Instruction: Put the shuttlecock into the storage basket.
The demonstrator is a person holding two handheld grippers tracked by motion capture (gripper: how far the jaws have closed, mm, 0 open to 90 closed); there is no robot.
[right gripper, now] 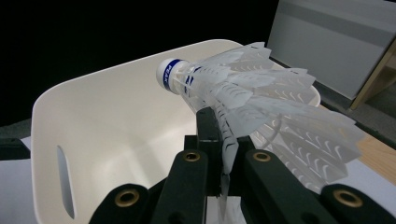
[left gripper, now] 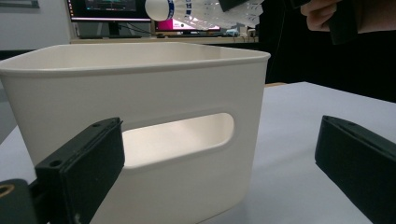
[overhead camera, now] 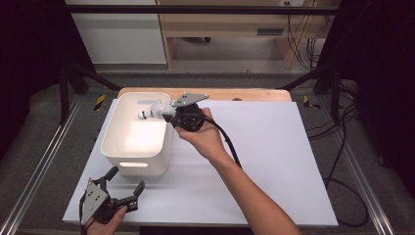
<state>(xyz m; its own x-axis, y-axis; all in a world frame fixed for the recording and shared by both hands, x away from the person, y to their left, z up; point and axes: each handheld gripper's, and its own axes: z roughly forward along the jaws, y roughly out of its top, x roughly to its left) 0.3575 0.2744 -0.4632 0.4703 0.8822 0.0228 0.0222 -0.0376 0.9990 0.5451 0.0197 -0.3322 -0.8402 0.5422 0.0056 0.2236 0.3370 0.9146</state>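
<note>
Black hand-held gripper (overhead camera: 165,111), grey plate

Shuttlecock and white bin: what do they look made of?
Shuttlecock: white feather-like vanes, slightly see-through, possibly real feather or plastic; smooth white rounded tip with a blue band. Bin: likely moulded plastic, with smooth matte off-white walls, rounded corners and a cut-out handle slot.
</note>
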